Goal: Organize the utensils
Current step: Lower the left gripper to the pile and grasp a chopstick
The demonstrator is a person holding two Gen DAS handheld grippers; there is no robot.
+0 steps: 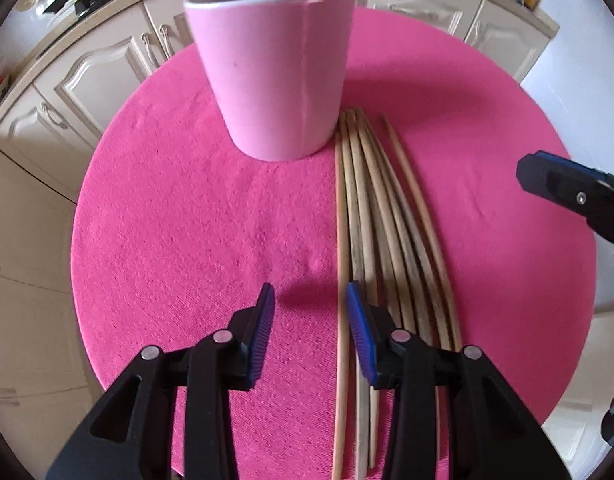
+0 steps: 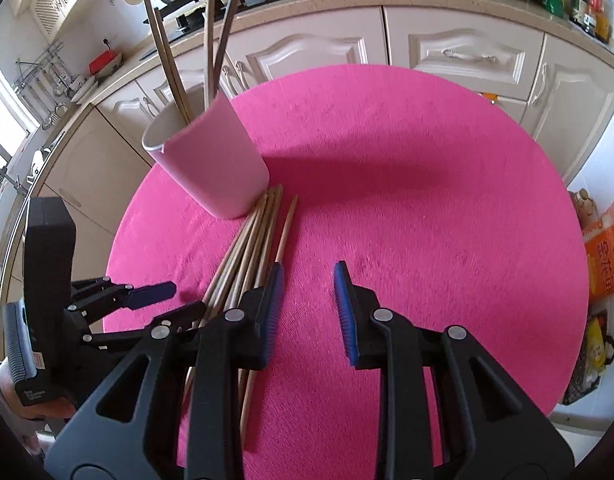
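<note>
Sitting on the round pink tablecloth (image 1: 187,220) is a pink cup (image 1: 275,72) with a few chopsticks (image 2: 175,64) in it – loose chopsticks (image 1: 371,208) lie just beside it – left gripper (image 1: 310,328) and right gripper (image 2: 307,300) both spread, gripping nothing
</note>
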